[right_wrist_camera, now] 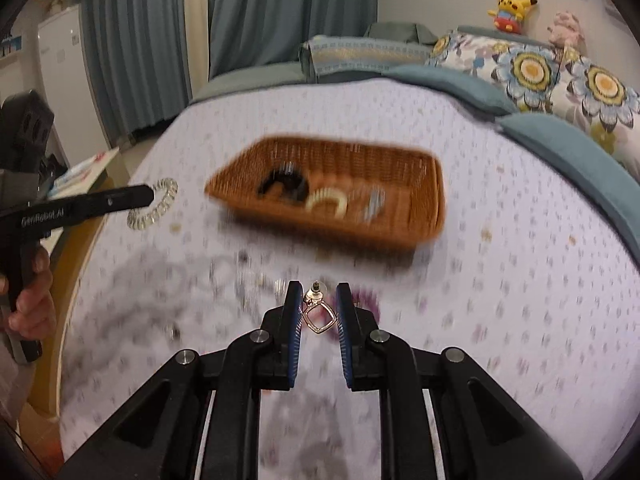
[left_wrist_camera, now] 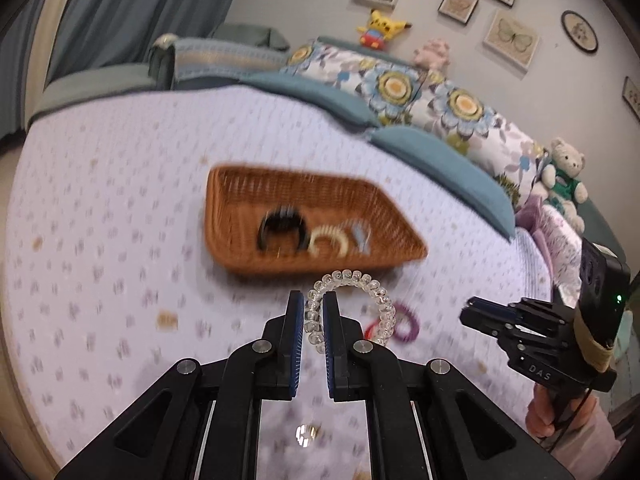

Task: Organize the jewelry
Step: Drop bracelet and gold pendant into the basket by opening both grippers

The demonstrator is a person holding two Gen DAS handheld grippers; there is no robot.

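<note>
My left gripper point(left_wrist_camera: 313, 300) is shut on a clear beaded bracelet point(left_wrist_camera: 376, 292), which loops out to the right above the bedspread. My right gripper point(right_wrist_camera: 316, 294) is shut on a gold earring point(right_wrist_camera: 317, 318) with a square hoop, held between the blue pads. A brown wicker basket point(left_wrist_camera: 384, 216) point(right_wrist_camera: 424, 184) lies ahead on the bed, holding a black ring-shaped hair tie point(left_wrist_camera: 282, 230), a cream one point(left_wrist_camera: 328, 240) and a small blue piece point(left_wrist_camera: 360, 236). The left gripper with the bracelet point(right_wrist_camera: 154, 204) shows at the left of the right wrist view. The right gripper point(left_wrist_camera: 466, 314) shows at the right of the left wrist view.
A purple hair tie point(left_wrist_camera: 408, 326) and a red item point(left_wrist_camera: 370, 328) lie on the lilac patterned bedspread point(left_wrist_camera: 120, 200) below the bracelet. Blue and floral pillows point(left_wrist_camera: 440, 108) and plush toys point(left_wrist_camera: 564, 176) line the far edge. A bedside table point(right_wrist_camera: 88, 172) stands at the left.
</note>
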